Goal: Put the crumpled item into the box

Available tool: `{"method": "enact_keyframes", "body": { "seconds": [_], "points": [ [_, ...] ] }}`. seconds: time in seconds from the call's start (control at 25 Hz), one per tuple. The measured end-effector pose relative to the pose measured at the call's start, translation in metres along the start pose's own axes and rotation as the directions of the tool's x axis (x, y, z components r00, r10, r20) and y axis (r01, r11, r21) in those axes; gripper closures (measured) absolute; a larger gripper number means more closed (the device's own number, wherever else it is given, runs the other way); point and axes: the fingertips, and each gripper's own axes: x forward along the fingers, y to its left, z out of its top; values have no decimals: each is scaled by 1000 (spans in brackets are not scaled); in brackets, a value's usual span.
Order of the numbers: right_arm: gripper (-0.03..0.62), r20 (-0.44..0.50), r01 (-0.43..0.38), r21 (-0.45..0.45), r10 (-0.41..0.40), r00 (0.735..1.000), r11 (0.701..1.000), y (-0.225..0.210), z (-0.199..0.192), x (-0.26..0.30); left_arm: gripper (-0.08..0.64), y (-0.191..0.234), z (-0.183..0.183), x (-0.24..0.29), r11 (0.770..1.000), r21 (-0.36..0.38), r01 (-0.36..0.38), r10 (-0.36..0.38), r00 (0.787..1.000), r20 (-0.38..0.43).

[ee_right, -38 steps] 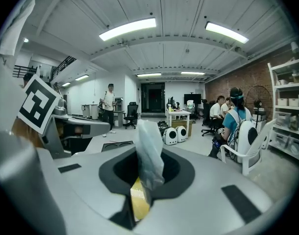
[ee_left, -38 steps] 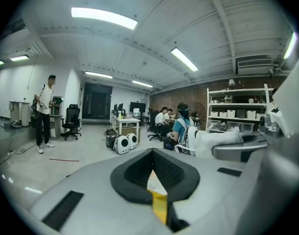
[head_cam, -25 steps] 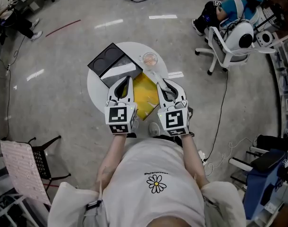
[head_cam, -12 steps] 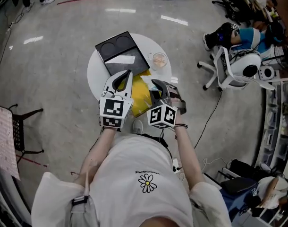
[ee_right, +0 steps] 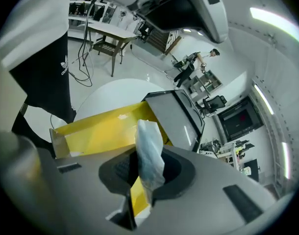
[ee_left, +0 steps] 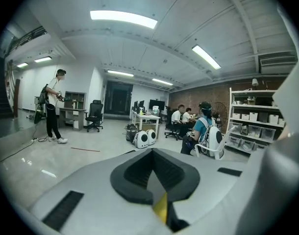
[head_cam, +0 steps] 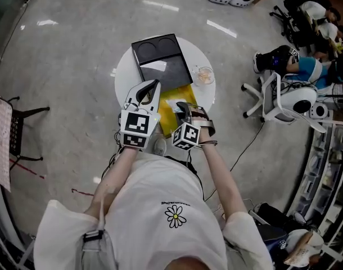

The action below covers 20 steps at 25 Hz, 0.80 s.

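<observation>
In the right gripper view my right gripper [ee_right: 142,173] is shut on the crumpled item [ee_right: 150,146], a pale, scrunched wad that sticks up between the pads. The open yellow box [ee_right: 103,129] lies just beyond it on the round white table [ee_right: 105,99]. From the head view the right gripper [head_cam: 181,107] hangs over the near edge of the yellow box [head_cam: 170,99], and the wad itself is hidden. My left gripper [head_cam: 155,84] stays at the box's left side, tilted up, jaws together with nothing in them. The left gripper view shows only the left gripper [ee_left: 152,153] against the room.
A black tray [head_cam: 160,55] with two round recesses and a white sheet [head_cam: 154,67] fills the far side of the table [head_cam: 125,75]. A small clear cup [head_cam: 204,76] stands at its right rim. An office chair [head_cam: 278,97] is at right, a dark chair [head_cam: 22,125] at left.
My right gripper has swung inward and rolled over, coming above the box's near edge with the wad still held. The left gripper has barely shifted. The head view has drifted.
</observation>
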Motion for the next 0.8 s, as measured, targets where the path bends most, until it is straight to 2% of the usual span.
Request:
{"method": "enact_keyframes", "body": {
  "seconds": [0.24, 0.44, 0.56, 0.68, 0.8],
  "points": [
    [543, -57, -49, 25, 51, 997, 998, 15, -11, 26, 560, 21, -13, -11, 999, -31, -44, 43, 999, -18],
    [533, -80, -67, 156, 81, 994, 985, 11, -15, 35, 560, 29, -15, -14, 997, -41, -63, 62, 998, -28],
    [458, -97, -95, 211, 117, 988, 973, 14, -16, 40, 560, 32, -16, -15, 997, -45, -67, 66, 997, -30],
    [303, -82, -189, 267, 218, 973, 945, 28, -13, 41, 560, 32, -18, -15, 997, -44, -66, 64, 997, -32],
    [237, -63, -248, 274, 275, 959, 929, 38, -8, 39, 560, 31, -17, -15, 997, -41, -61, 59, 998, -32]
  ]
}}
